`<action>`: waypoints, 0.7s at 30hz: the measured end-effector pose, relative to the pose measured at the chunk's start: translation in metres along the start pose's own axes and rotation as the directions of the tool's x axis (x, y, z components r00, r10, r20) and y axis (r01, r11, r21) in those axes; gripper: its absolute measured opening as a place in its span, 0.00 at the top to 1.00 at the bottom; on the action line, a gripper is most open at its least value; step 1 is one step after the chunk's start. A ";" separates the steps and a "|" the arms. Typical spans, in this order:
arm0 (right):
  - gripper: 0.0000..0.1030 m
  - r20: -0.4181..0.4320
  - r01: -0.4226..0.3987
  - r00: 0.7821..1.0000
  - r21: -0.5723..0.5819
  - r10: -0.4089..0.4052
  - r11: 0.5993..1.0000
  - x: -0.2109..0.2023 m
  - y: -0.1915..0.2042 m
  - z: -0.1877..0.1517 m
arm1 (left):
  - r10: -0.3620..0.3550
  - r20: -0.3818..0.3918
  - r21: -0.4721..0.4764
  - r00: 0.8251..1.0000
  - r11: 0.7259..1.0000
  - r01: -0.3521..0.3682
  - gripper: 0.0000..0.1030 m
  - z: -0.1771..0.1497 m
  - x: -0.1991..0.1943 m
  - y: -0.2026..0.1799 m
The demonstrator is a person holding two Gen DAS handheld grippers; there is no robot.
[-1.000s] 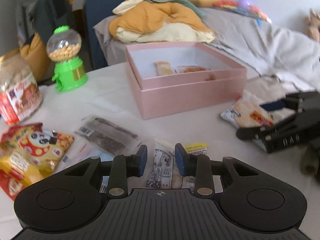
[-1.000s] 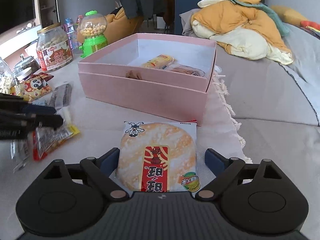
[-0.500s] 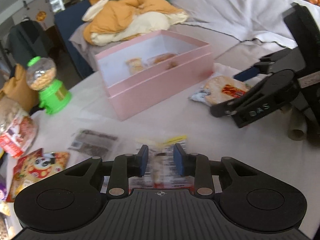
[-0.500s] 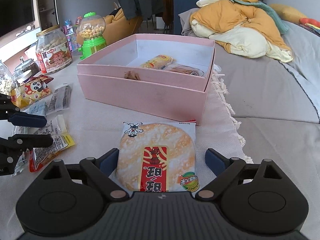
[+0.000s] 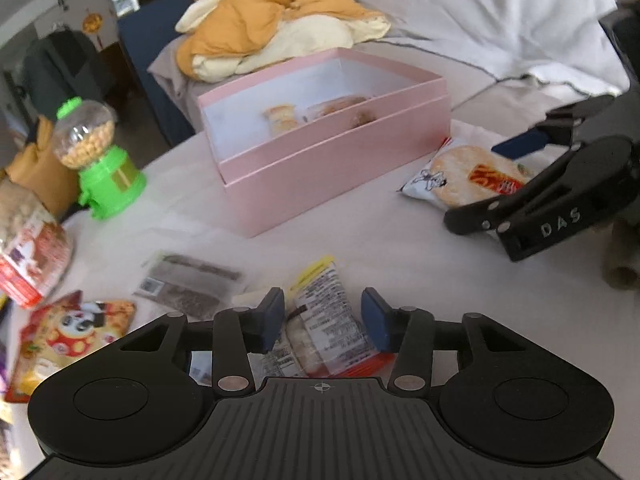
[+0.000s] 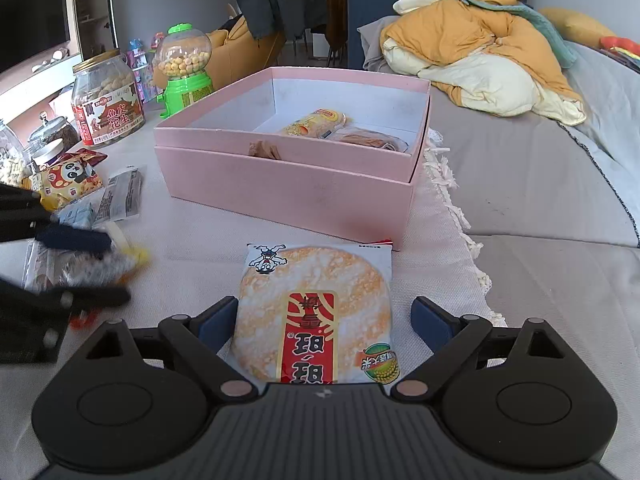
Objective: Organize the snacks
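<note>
A clear small snack packet [image 5: 326, 320] with a yellow end lies on the white cloth between the fingers of my left gripper [image 5: 324, 320]. Its jaws are opening and the blue pads stand clear of the packet on both sides. From the right wrist view the left gripper [image 6: 92, 268] shows at the left edge over that packet. My right gripper [image 6: 324, 324] is open wide around a round rice cracker packet [image 6: 316, 300] that lies flat, not squeezed. The pink box [image 6: 288, 192] stands just beyond, holding a few wrapped snacks [image 6: 316, 124].
Left of the box stand a green gumball dispenser [image 5: 104, 168] and a peanut jar [image 6: 106, 108]. A panda snack bag [image 5: 76, 328] and a dark flat packet [image 5: 188, 284] lie near my left gripper. Bedding and an orange garment pile [image 6: 480, 48] lie behind.
My left gripper's jaws have spread apart, freeing the small packet they had pinched, and the hand has rolled and shifted a little. The right gripper and the rice cracker packet have not moved.
</note>
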State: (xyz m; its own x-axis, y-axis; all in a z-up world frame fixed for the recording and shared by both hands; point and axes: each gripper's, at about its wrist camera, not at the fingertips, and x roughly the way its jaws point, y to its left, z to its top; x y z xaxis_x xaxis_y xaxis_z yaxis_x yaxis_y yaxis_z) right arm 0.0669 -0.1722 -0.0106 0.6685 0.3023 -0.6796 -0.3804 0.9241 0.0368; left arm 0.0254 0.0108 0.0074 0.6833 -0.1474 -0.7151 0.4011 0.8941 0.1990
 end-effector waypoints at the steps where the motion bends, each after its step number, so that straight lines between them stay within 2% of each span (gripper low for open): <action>1: 0.10 0.000 0.000 1.000 0.000 0.000 1.000 0.000 0.000 0.000 | -0.008 -0.001 0.005 1.000 1.000 0.008 0.54 0.001 0.000 -0.001; 7: 0.10 0.000 -0.001 1.000 0.000 0.001 1.000 0.000 0.000 0.000 | -0.087 0.009 0.023 0.996 0.996 0.087 0.51 0.002 -0.002 -0.006; 13: 0.10 0.001 -0.003 1.000 0.003 0.003 1.000 0.000 0.000 0.000 | -0.110 0.024 0.001 0.994 0.994 0.110 0.50 -0.001 -0.001 -0.001; 21: 0.10 0.002 -0.004 1.000 0.004 0.004 1.000 0.001 0.000 0.000 | -0.104 0.033 0.012 0.994 0.995 0.104 0.51 -0.003 -0.001 0.002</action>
State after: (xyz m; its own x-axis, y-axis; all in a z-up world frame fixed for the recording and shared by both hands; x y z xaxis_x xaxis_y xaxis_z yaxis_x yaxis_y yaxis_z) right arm 0.0673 -0.1720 -0.0109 0.6680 0.3063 -0.6782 -0.3806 0.9238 0.0423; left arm 0.0237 0.0142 0.0068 0.6576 -0.2537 -0.7094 0.4770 0.8690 0.1315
